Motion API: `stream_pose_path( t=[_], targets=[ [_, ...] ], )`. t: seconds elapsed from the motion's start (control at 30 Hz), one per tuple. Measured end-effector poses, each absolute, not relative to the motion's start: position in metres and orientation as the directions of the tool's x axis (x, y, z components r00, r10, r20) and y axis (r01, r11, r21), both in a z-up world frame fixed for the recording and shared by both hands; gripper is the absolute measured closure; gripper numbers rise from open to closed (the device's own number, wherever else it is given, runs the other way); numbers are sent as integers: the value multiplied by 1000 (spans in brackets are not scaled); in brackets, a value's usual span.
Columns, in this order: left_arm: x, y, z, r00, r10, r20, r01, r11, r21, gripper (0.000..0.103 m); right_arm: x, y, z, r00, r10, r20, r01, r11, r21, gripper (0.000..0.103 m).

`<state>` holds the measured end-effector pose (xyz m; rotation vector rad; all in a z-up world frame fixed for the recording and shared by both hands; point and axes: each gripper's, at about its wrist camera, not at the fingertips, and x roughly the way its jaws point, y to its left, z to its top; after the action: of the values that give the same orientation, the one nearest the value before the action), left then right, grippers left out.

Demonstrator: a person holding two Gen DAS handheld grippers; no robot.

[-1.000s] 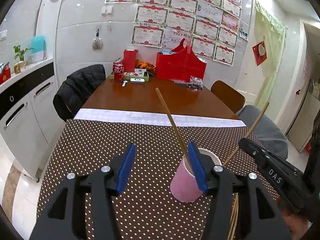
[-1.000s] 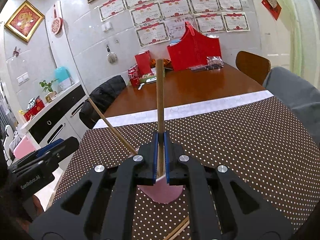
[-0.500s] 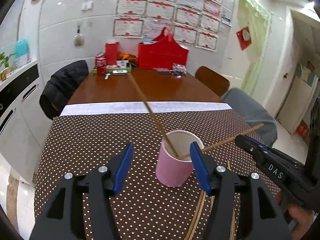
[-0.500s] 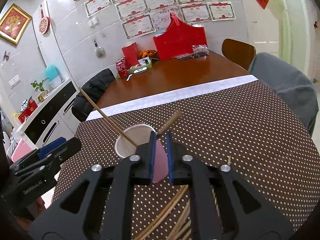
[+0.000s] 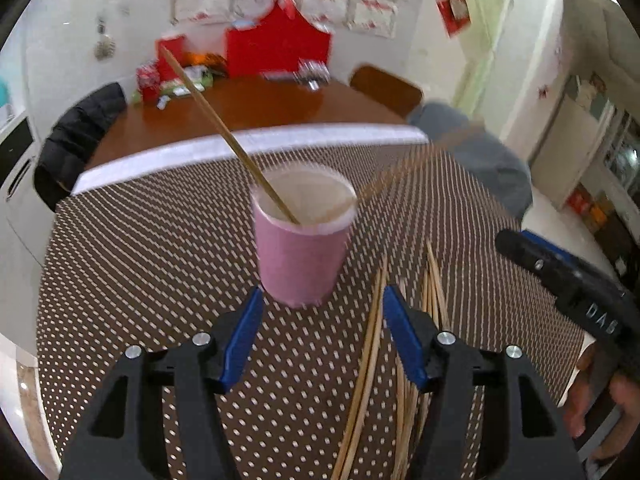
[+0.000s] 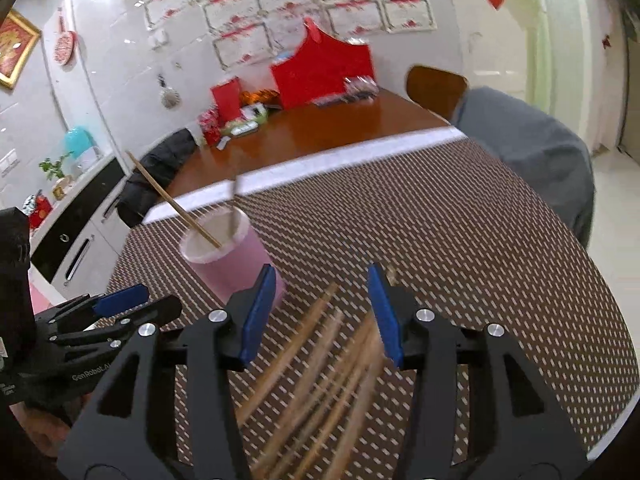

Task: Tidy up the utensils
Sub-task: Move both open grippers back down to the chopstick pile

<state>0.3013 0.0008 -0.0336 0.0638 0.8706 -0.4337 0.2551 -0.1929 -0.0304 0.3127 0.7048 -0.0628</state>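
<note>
A pink cup [image 5: 301, 240] stands on the dotted tablecloth [image 5: 140, 264] with one chopstick [image 5: 224, 128] leaning left in it and a second, blurred chopstick [image 5: 404, 172] leaning right over its rim. The cup also shows in the right wrist view [image 6: 232, 256]. Several loose chopsticks [image 5: 384, 360] lie on the cloth near the cup, also blurred in the right wrist view [image 6: 320, 368]. My left gripper [image 5: 322, 312] is open just in front of the cup. My right gripper [image 6: 320, 292] is open and empty above the loose chopsticks, right of the cup.
Beyond the cloth's white border lies bare brown table [image 5: 256, 100] with red bags [image 5: 276, 48] and small items at the far end. A chair with a black jacket [image 5: 76, 140] stands left, a grey-covered chair [image 6: 532, 148] right.
My right gripper has opened and let its chopstick go into the cup, then drawn back over the loose chopsticks. My left gripper has backed away from the cup.
</note>
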Motion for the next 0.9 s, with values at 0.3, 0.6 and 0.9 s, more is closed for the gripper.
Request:
stream_pose_path(
  t=[0.3,0.6,0.9],
  targets=[
    [312,-36,-96,395,-253,-883,485,874,-33,42,234,-213,-78,670,40,-742,243,932,270,55],
    [318,-57,-115,380,-166,-910,510,858,57,42,231,-219,-98,633,58,-772,254,927,278,55],
    [331,-74,-112,404,-122,-907,515,849,116,42,235,-223,-109,618,70,-783,260,922,288,55]
  ],
)
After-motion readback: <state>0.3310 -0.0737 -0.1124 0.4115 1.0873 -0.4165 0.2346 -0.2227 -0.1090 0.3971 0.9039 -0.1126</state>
